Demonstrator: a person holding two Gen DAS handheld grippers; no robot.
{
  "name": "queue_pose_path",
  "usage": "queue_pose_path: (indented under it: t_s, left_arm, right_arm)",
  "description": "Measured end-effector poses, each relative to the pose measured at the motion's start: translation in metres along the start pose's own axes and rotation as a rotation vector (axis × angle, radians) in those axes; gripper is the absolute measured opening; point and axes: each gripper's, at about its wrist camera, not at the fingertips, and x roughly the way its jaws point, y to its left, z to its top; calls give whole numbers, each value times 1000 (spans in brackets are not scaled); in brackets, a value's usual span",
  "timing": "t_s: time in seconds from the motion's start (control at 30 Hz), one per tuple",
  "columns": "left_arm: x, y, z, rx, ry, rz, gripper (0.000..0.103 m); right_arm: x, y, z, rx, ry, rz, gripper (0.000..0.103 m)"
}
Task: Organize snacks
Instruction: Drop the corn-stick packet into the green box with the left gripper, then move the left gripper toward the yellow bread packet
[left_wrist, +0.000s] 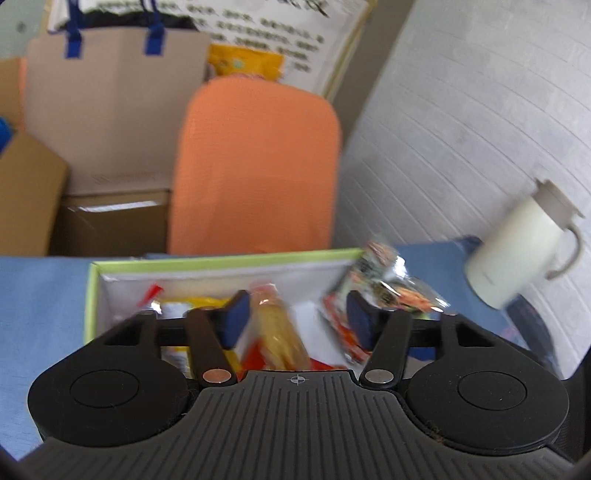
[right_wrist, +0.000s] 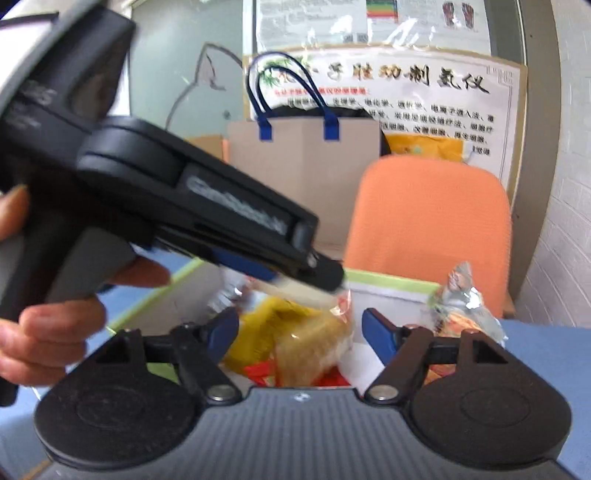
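Observation:
A green-rimmed white box (left_wrist: 221, 263) sits on the blue table and holds several snack packets. My left gripper (left_wrist: 297, 319) is open above the box. A clear packet of golden pastry (left_wrist: 279, 332) lies between and below its pads. A shiny orange-and-silver packet (left_wrist: 388, 288) leans at the box's right rim. In the right wrist view, my right gripper (right_wrist: 301, 338) is open above the same pastry packet (right_wrist: 314, 347). The left gripper's body (right_wrist: 207, 218) crosses in front, its tip touching the packet's top. The shiny packet (right_wrist: 461, 306) sits at right.
An orange chair (left_wrist: 258, 166) stands behind the table, with cardboard boxes (left_wrist: 110, 218) and a paper bag with blue handles (left_wrist: 114, 110) beside it. A cream lidded mug (left_wrist: 524, 247) stands at the table's right, near the white wall.

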Motion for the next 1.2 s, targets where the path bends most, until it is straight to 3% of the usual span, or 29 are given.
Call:
queue_pose_path:
  t_s: [0.03,0.1,0.13,0.2,0.4,0.67,0.83,1.03,1.2]
  left_arm:
    - [-5,2,-2,-12,-15,-5,45]
    - [-22,8,-8,-39,-37,-20,51]
    - [-34,12,-11,-46,-52,-20,53]
    - [-59,17,-21,-48,-86,2,65]
    - [-133,34,-70,-86,-146,44,71]
    - [-168,47,-161,-140,-74,113,71]
    - [-178,61,-208,-206,-12,118,71]
    - [-185,75,-223,-231,20,107,70]
    - [-185,77,-219,-186,44,61,70]
  right_arm:
    - [0,-1,1,-8,2,-3,79]
    - [-10,-3,1,-5,-31,-3,98]
    - [-17,-3,1,-6,-51,2,100]
    - [-27,2,2,-20,-77,13,100]
    - [-56,29,-4,-38,-95,35,100]
    - [-117,87,-68,-59,-28,88,100]
    - [-151,126,-112,-67,28,133,100]
    - [-157,173,-128,-70,63,262,100]
    - [-144,190,-131,-69,86,242,100]
